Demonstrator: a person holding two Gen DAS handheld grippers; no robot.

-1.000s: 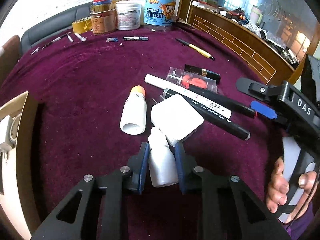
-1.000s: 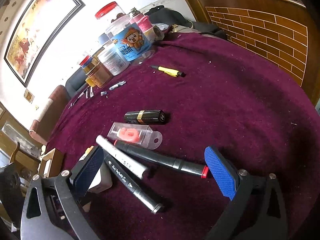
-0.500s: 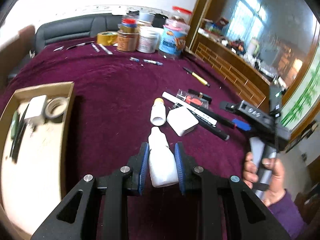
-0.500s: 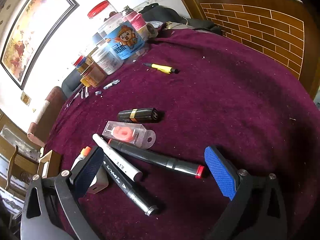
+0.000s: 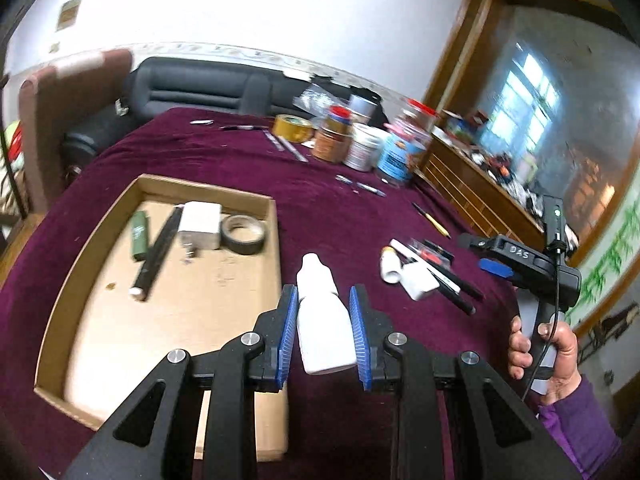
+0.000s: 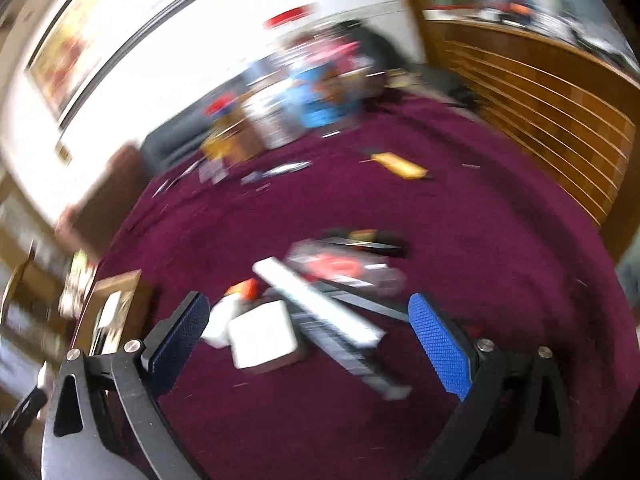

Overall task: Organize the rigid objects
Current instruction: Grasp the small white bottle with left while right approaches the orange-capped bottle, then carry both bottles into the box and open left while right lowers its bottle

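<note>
My left gripper [image 5: 323, 328] is shut on a small white dropper bottle [image 5: 322, 320] and holds it in the air above the right edge of a cardboard tray [image 5: 72, 280]. The tray holds a white charger [image 5: 199, 224], a tape roll [image 5: 243, 233], a black marker [image 5: 154, 258] and a green tube [image 5: 139, 235]. My right gripper [image 6: 308, 334] is open above a pile on the purple cloth: a white block [image 6: 262, 338], a white bottle with an orange cap [image 6: 230, 310], and markers [image 6: 320, 302]. The right view is blurred. The right gripper also shows in the left wrist view [image 5: 496, 266].
Jars and cans [image 5: 362, 146] and a yellow tape roll [image 5: 293, 127] stand at the table's far side. A yellow pen [image 6: 400, 165] and a black lipstick [image 6: 368, 240] lie beyond the pile. A wooden counter [image 6: 540, 88] runs along the right.
My left gripper has lifted the white bottle off the cloth and carried it left, over the tray's edge. My right gripper has shifted over the pile, still open.
</note>
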